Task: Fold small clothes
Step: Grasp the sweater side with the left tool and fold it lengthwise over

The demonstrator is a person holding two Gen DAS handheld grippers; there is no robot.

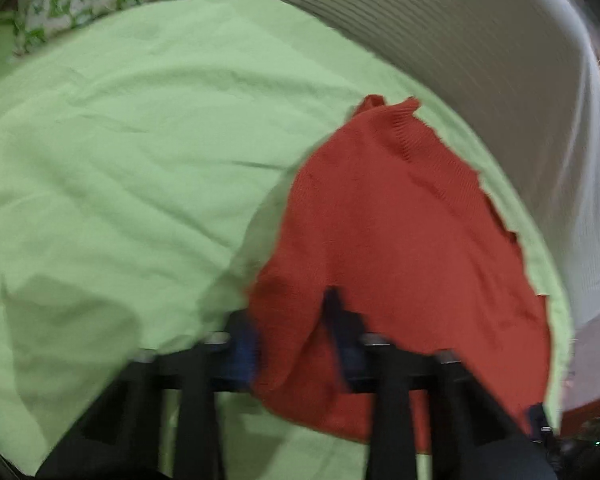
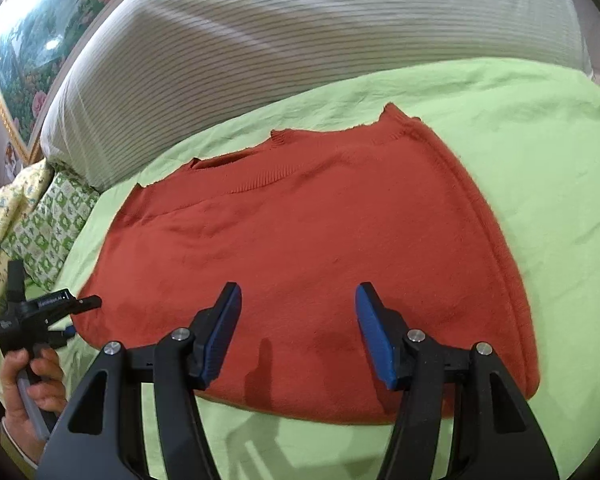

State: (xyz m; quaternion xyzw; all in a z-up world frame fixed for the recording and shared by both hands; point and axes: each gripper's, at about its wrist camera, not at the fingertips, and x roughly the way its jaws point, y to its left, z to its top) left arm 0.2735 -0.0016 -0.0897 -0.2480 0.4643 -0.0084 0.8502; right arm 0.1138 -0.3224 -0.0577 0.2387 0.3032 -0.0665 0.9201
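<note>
A rust-red knit sweater lies flat on the light green bedsheet, its ribbed neck towards the striped cushion. In the left wrist view, which is blurred, a bunched fold of the sweater sits between the fingers of my left gripper, which is shut on it. The right wrist view shows that left gripper, held by a hand, at the sweater's left edge. My right gripper stands open over the sweater's near hem, its blue pads apart with only flat fabric below them.
A large grey-and-white striped cushion runs along the far side of the bed. A green-and-white patterned pillow and a yellow floral cloth lie at the left. A framed landscape picture hangs beyond. Green sheet spreads wide beside the sweater.
</note>
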